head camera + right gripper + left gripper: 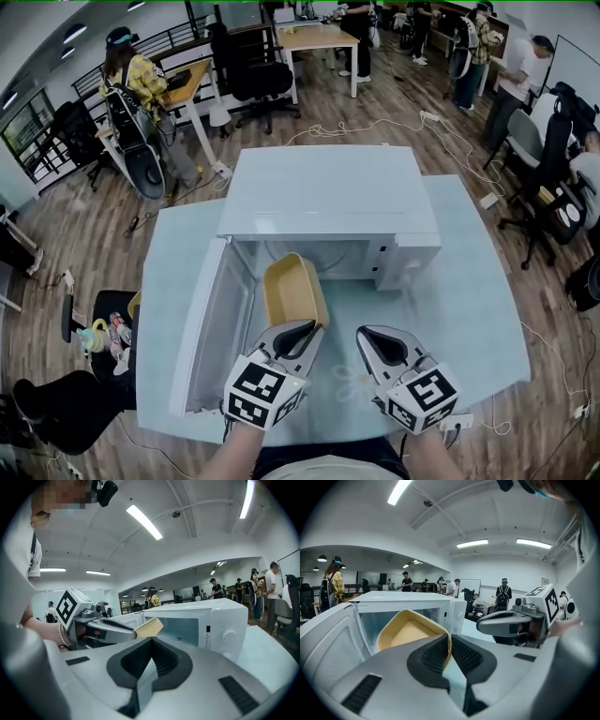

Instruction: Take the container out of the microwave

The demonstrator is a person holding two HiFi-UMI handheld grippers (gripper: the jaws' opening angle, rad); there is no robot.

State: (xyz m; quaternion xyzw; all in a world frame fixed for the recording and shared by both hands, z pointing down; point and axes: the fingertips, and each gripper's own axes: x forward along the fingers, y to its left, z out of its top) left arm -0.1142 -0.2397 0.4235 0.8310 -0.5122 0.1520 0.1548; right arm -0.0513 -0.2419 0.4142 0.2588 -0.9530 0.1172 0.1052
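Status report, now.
Left gripper jaws shut on yellow container rim. Right gripper shut, empty. Container tilted, at the microwave mouth. Door swung open to the left, nothing in the way.

brightly, evenly lit from long ceiling tube lights (144, 522), blown out to pure white. only soft, faint shadows on the pale desk (469, 319). heavy fisheye bending with black corners in both gripper views; curved edges in the head view too. far background slightly soft.
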